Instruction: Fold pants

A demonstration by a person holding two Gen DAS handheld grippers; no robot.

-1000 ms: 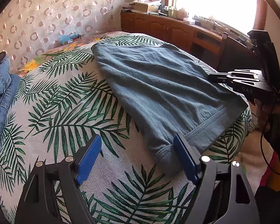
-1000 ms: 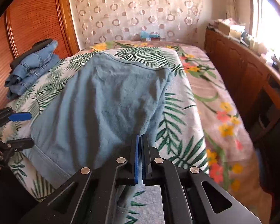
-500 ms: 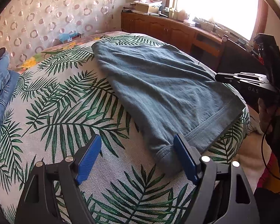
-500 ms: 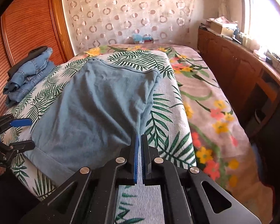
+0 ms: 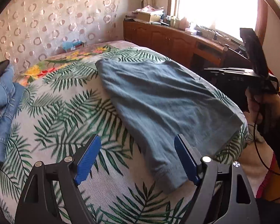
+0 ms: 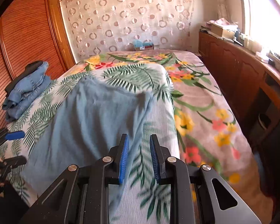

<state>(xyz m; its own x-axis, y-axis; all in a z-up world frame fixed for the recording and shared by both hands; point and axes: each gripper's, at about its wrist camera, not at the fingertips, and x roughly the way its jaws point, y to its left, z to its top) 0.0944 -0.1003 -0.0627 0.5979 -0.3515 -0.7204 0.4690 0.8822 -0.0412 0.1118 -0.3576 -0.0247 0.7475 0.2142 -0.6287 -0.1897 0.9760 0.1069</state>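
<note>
Grey-blue pants (image 5: 164,100) lie folded lengthwise on the palm-leaf bedspread (image 5: 65,112), the near end by my grippers. They also show in the right wrist view (image 6: 87,123). My left gripper (image 5: 136,158) is open and empty, its right pad beside the near left corner of the pants. My right gripper (image 6: 138,156) is open with a narrow gap and holds nothing, just above the pants' right edge. The right gripper also shows at the right of the left wrist view (image 5: 212,71), the left gripper at the left edge of the right wrist view (image 6: 16,147).
A pile of folded jeans (image 6: 26,91) lies on the bed's left side, also in the left wrist view (image 5: 1,108). A wooden cabinet (image 6: 239,71) with clutter runs along the right under the window. A louvred wardrobe (image 6: 24,33) stands left. The floral blanket (image 6: 201,108) covers the bed's right part.
My right gripper was shut and has now opened a little and moved to the pants' right edge. The left gripper stayed open and shifted slightly.
</note>
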